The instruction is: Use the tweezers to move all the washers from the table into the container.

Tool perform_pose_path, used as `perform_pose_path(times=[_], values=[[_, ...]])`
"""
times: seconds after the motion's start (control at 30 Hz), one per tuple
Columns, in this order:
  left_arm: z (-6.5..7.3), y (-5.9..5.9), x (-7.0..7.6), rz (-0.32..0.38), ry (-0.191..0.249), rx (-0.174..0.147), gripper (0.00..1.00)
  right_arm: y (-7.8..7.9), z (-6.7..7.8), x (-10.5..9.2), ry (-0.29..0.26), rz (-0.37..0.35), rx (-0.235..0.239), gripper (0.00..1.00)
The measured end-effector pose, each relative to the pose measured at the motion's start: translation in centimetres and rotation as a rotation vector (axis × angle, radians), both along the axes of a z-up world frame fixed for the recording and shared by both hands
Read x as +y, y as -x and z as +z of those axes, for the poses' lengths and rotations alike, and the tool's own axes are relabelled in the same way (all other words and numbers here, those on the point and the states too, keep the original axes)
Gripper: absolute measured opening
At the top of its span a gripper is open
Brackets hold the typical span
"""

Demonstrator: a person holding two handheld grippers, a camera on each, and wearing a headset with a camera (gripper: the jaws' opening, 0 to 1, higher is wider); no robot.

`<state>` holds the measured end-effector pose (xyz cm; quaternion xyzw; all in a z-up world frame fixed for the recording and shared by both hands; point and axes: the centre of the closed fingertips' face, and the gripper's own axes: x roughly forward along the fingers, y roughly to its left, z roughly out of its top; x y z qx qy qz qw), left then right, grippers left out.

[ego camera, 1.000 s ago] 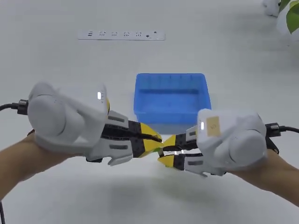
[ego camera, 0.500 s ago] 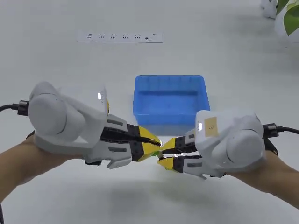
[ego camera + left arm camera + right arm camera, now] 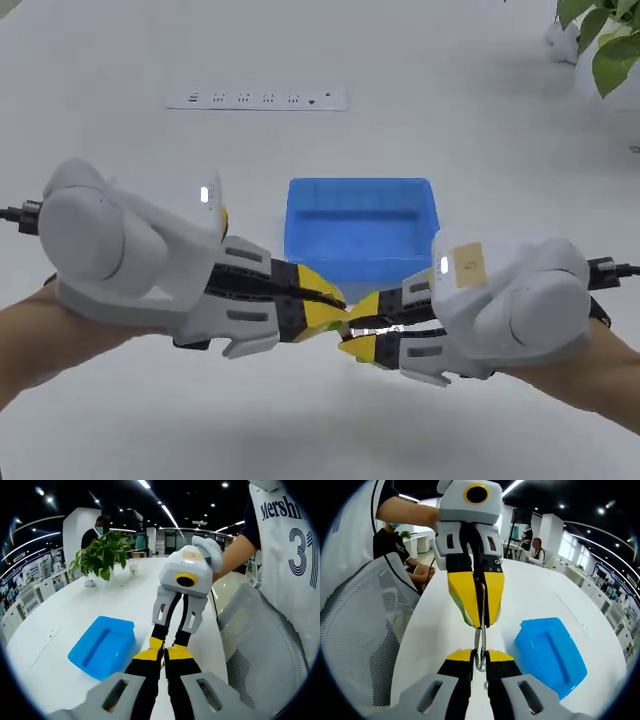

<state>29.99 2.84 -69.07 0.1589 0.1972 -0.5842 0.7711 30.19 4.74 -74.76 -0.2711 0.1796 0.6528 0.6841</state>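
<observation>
The two grippers are brought nose to nose above the near part of the bench (image 3: 470, 120), and the arrangement is best read as a passing or re-seating of the tweezers (image 3: 382, 328) so that they can afterwards be worked by one gripper alone.

In the right gripper view the tweezers (image 3: 480, 630) are seen as a thin metal strip running straight from the left gripper (image 3: 481, 622) down into the right gripper (image 3: 479, 657). The yellow-tipped jaws of the left gripper are pressed together on the upper part of the strip. The right gripper's own jaws appear to be closed on its lower end, with little gap left between them. The tool is thus carried at both ends and is bridged between the two sets of jaws, clear of the bench.

In the head view the left gripper (image 3: 328, 308) and the right gripper (image 3: 358, 328) are met just in front of the near wall of the blue container (image 3: 360, 186), which is set toward the middle of the bench. In the left gripper view the container (image 3: 102, 647) is seen off to one side of the joined jaws, near but apart.

Where the washers lie cannot be told. It is judged that no picking can be begun until the tweezers are settled in one grip.
</observation>
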Motion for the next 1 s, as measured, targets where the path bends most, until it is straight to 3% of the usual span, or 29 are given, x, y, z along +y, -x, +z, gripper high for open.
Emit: perform_pose_path(times=[0.2, 0.23, 0.3, 0.6, 1.0], values=[[1.4, -0.6, -0.2, 0.003, 0.01, -0.038, 0.07, -0.7, 1.3, 0.1, -0.001, -0.002, -0.037, 0.1], [1.8, -1.0, -0.1, 0.008, 0.004, -0.076, 0.06, -1.1, 1.7, 0.1, -0.005, -0.007, -0.048, 0.1], [2.5, -1.2, -0.2, 0.008, 0.016, -0.077, 0.06, -1.6, 2.4, 0.3, -0.014, -0.009, -0.063, 0.1], [5.1, -4.0, 0.3, 0.011, 0.023, -0.151, 0.07, -4.8, 5.1, 0.7, -0.038, -0.017, -0.139, 0.1], [5.2, -7.9, 0.2, 0.021, 0.028, -0.173, 0.07, -9.0, 5.3, 0.7, -0.027, -0.034, -0.197, 0.1]])
